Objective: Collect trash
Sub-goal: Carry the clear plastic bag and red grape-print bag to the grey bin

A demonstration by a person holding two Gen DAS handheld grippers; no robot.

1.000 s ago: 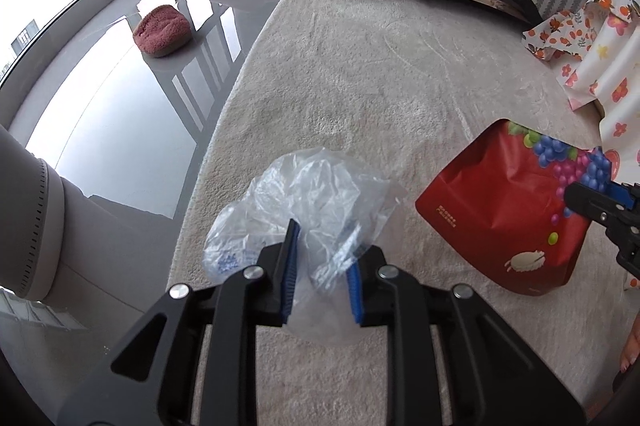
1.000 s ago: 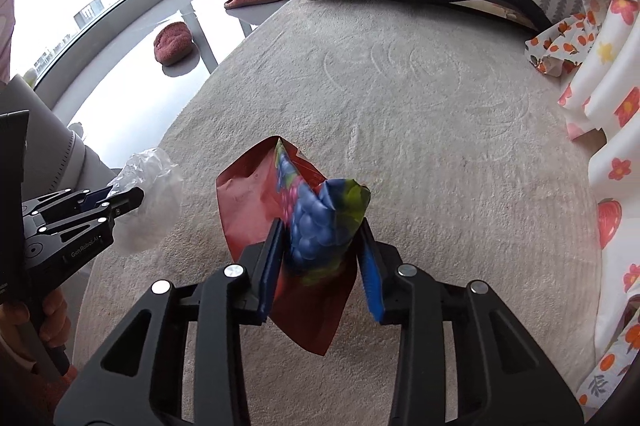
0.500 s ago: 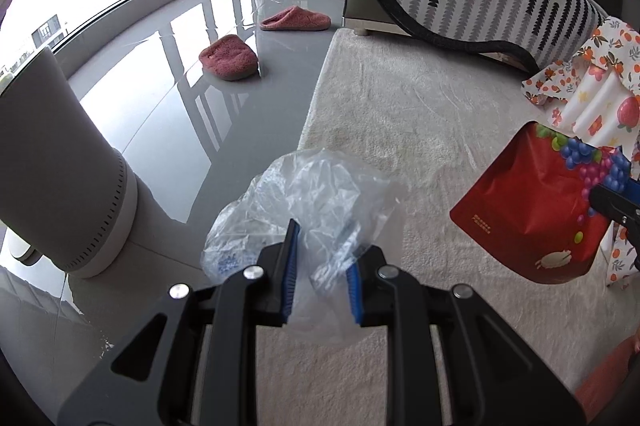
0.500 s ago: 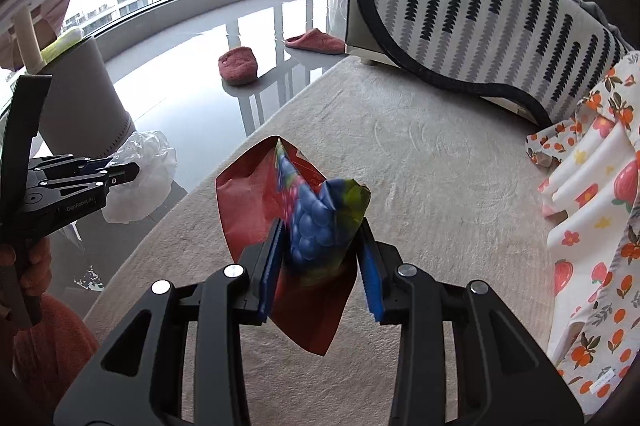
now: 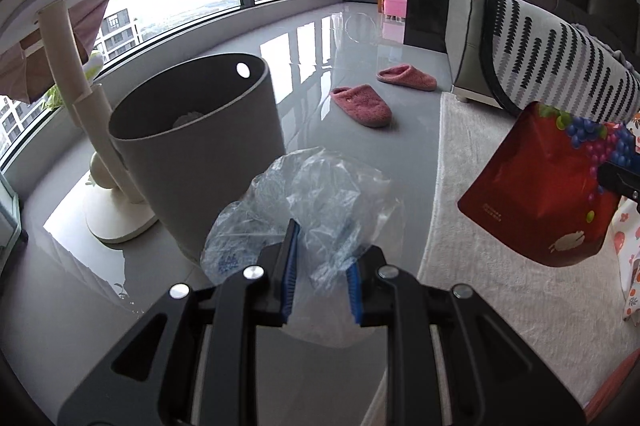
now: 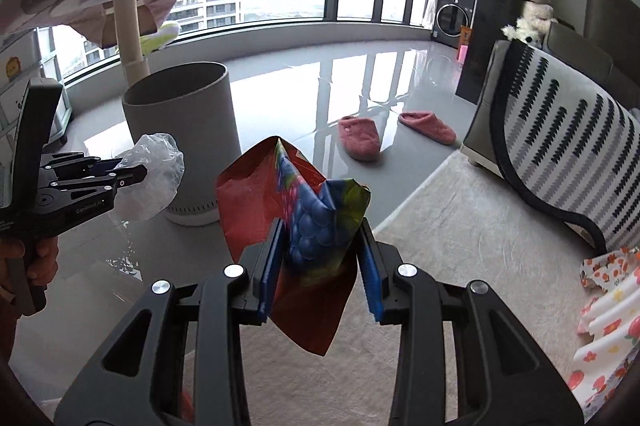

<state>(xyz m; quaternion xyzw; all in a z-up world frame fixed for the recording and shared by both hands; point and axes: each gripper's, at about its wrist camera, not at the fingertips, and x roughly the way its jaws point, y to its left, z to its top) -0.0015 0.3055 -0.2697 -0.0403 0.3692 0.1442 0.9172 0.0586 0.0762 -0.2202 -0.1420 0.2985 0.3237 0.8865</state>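
My left gripper (image 5: 322,258) is shut on a crumpled clear plastic bag (image 5: 316,194), held in the air over the glossy grey floor. From the right wrist view that same left gripper (image 6: 132,176) and its clear plastic bag (image 6: 154,174) hang at the left, in front of a grey round bin (image 6: 184,130). My right gripper (image 6: 322,258) is shut on a red snack pouch (image 6: 304,222) printed with grapes. In the left wrist view the red snack pouch (image 5: 548,186) hangs at the right. The grey round bin (image 5: 200,146) stands open-topped just left of the plastic bag.
Two pink slippers (image 5: 362,104) (image 5: 408,77) lie on the floor beyond the bin. A cream rug (image 5: 500,266) covers the right side, with a sofa and patterned blanket (image 5: 560,62) behind it. A pale pedestal table (image 5: 72,66) rises left of the bin. Floral cloth (image 6: 608,306) lies at the right.
Both grippers rose and swung left off the rug with their trash still held. The grey bin, seen only from the side before, now shows its open top close ahead.
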